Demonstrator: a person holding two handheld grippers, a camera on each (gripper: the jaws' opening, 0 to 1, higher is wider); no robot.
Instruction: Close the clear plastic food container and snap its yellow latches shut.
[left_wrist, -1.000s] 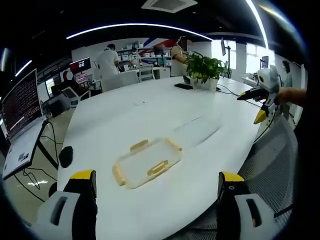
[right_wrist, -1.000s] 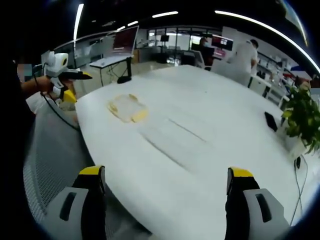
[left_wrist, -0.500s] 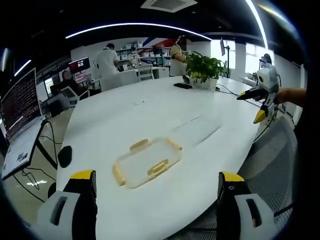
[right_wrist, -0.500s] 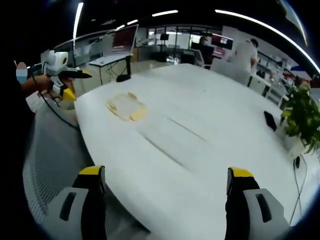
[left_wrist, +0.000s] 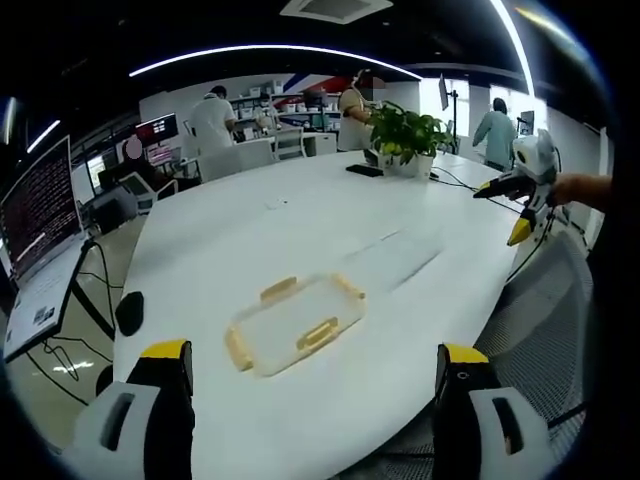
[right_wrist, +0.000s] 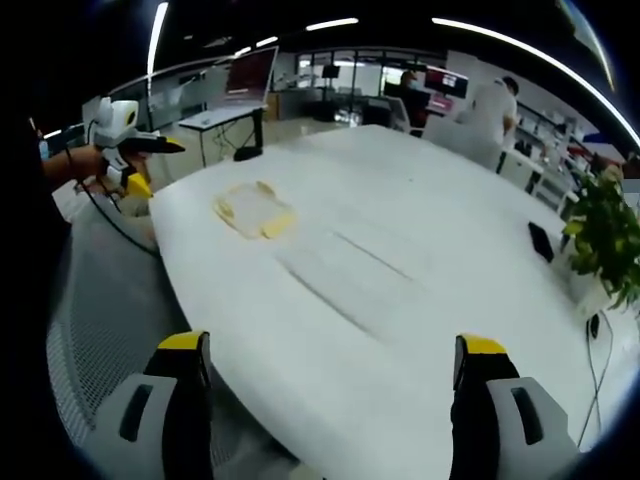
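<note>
Container (left_wrist: 294, 325) with its 4 yellow latches (left_wrist: 315, 335) lies flat on the white table (left_wrist: 300, 230), toward 6 o'clock in the left gripper view and near 10 o'clock in the right gripper view. We judge it sits near the table edge for easy reach. Our left gripper (left_wrist: 305, 385) hovers just short of it, jaws spread wide and empty, lined up for an approach. Our right gripper (right_wrist: 335, 375) hangs well apart over the table's other side, jaws likewise wide and empty. Since 1 second ago, nothing on the table has shifted and both grippers have barely moved; no latch looks snapped yet.
</note>
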